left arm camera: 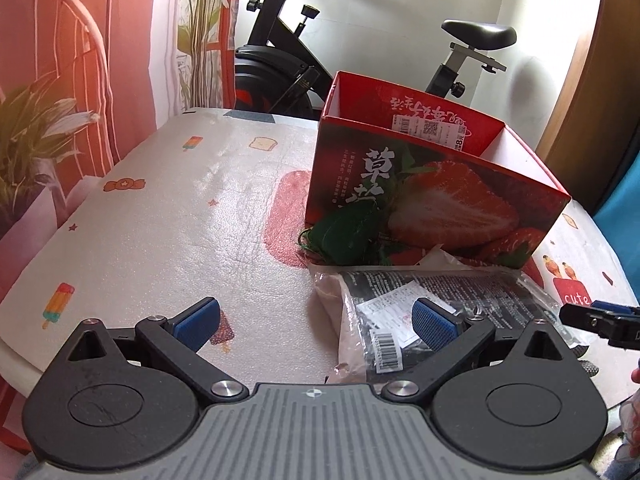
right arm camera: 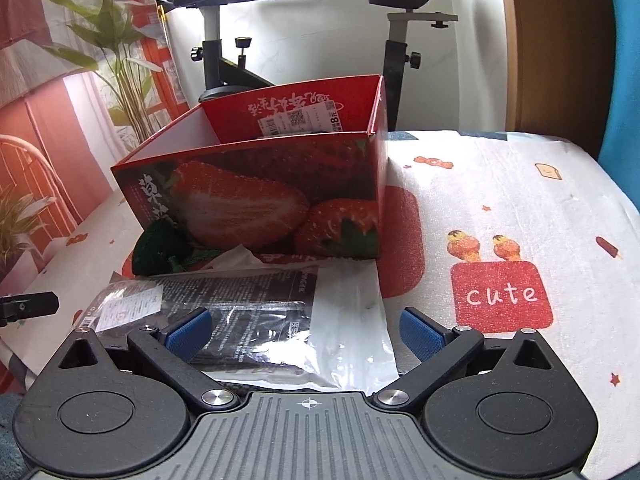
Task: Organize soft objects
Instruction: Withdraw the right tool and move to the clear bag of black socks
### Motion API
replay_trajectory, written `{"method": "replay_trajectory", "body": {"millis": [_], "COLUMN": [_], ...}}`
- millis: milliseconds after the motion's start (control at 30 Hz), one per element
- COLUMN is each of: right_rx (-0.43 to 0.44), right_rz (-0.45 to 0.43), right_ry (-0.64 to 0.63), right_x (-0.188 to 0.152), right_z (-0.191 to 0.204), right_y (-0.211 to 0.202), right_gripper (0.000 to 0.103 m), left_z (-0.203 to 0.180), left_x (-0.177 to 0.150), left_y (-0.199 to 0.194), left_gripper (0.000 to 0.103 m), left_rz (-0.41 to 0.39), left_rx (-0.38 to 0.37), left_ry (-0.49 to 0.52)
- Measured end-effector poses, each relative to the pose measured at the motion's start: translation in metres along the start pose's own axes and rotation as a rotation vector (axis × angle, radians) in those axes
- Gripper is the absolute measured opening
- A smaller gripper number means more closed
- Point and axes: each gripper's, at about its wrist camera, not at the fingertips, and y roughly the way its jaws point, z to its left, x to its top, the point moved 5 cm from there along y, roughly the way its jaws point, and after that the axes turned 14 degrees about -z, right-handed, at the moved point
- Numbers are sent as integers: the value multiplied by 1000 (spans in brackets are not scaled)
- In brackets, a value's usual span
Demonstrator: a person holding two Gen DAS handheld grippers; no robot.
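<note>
I've got both grippers low over the table [left arm camera: 140,216], side by side, pointed at the box [left arm camera: 432,184]. My left gripper [left arm camera: 316,322] is spread wide with nothing between its pads; its right pad hangs over the near edge of the packet [left arm camera: 440,292], its left pad over bare cloth. My right gripper [right arm camera: 306,332] is just as wide and empty, and from its camera the packet [right arm camera: 256,312] lies straight ahead between the fingers, the clear plastic end nearest me.

The packet is flat on the table, its far edge just in front of the box's strawberry face. It's a limp, shiny bag, so I judge I need both tools here: one end alone would let it sag and fold. That's why I'm flanking it, left on its left end, right on its right.

The green thing [left arm camera: 348,236], something soft and knitted-looking, sits tucked against the box's front left corner, touching or nearly touching the packet's far edge. I can't tell exactly what it is.

The box stands open at the top, which makes it the likely home for both soft things. I can't see whether anything lies inside. Nothing's gripped yet, so I reckon the job is barely begun; the packet comes first, being nearest.
</note>
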Motion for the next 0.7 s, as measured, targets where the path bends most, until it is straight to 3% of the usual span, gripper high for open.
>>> {"method": "replay_trajectory", "body": {"millis": [233,467,567,700], "right_rx": [18,15,16,16], "right_rz": [12,-36,-56,-84], "right_ry": [-1,-11,-15,-25], "right_x": [11,34,42,48], "right_z": [-7,-9,-9,-12], "right_y": [12,15,14,9], "right_gripper": [103,103,103,103], "left_z": [-9,-43,-58,-54], "left_x": [62,123,133,116], "left_y": [1,-8,-12,-4], "left_gripper": [102,102,103,103], "left_rz": [-108,-218,-243,-199], "left_rx": [-13,-53,-64,-75], "left_ry": [-12,3,50,15]}}
